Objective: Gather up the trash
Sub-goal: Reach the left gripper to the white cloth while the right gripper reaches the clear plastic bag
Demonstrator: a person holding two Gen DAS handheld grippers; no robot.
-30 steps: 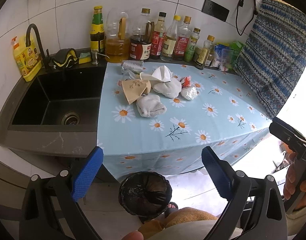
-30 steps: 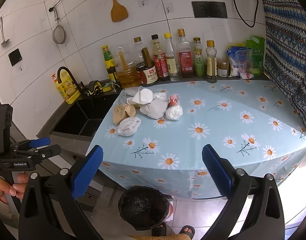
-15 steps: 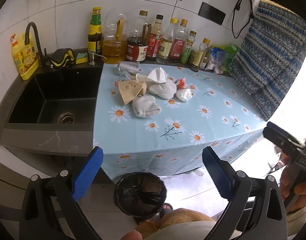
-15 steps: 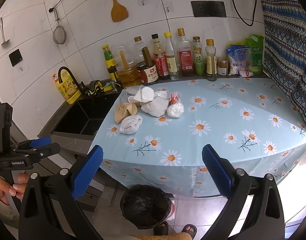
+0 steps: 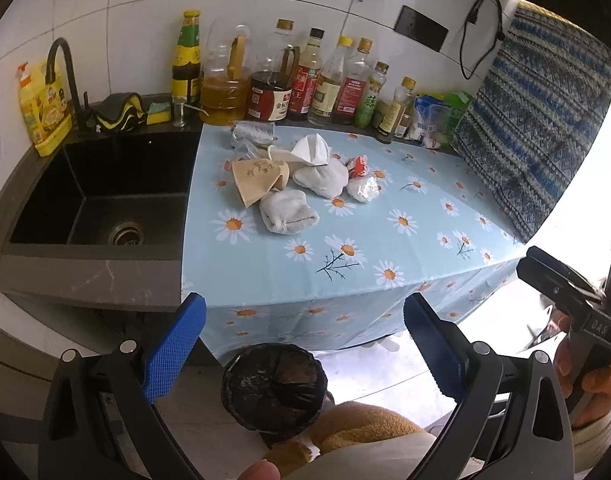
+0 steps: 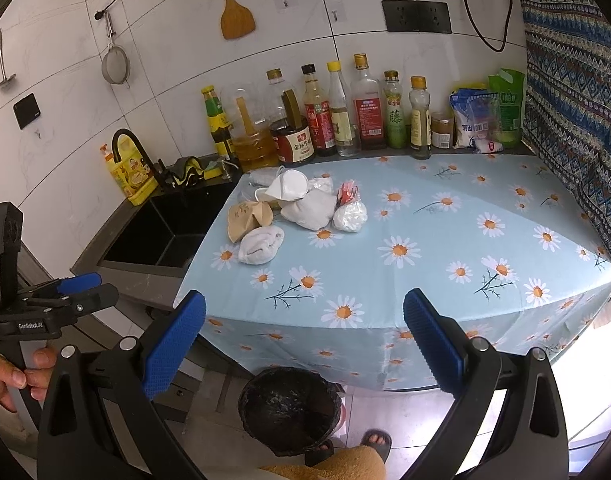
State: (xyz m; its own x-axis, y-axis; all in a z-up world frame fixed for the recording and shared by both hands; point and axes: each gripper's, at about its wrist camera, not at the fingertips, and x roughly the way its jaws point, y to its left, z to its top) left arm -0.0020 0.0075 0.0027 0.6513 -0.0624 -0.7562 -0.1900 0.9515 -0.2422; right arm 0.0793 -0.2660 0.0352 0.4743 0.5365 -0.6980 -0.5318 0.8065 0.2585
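While held low, both claws (image 5: 304,330) (image 6: 304,330) agape

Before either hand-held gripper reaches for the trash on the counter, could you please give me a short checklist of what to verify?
1. Left hand-held gripper open and empty: ok.
2. Right hand-held gripper open and empty: ok.
3. Trash pile in view and unobstructed on the tablecloth: ok.
4. Bin on the floor below the counter edge, mouth open: ok.
5. Nearest piece, the white wad, free of the other pieces: cannot tell; it lies right against the brown paper.
6. Bottles along the wall stand behind the pile, out of the approach: ok.
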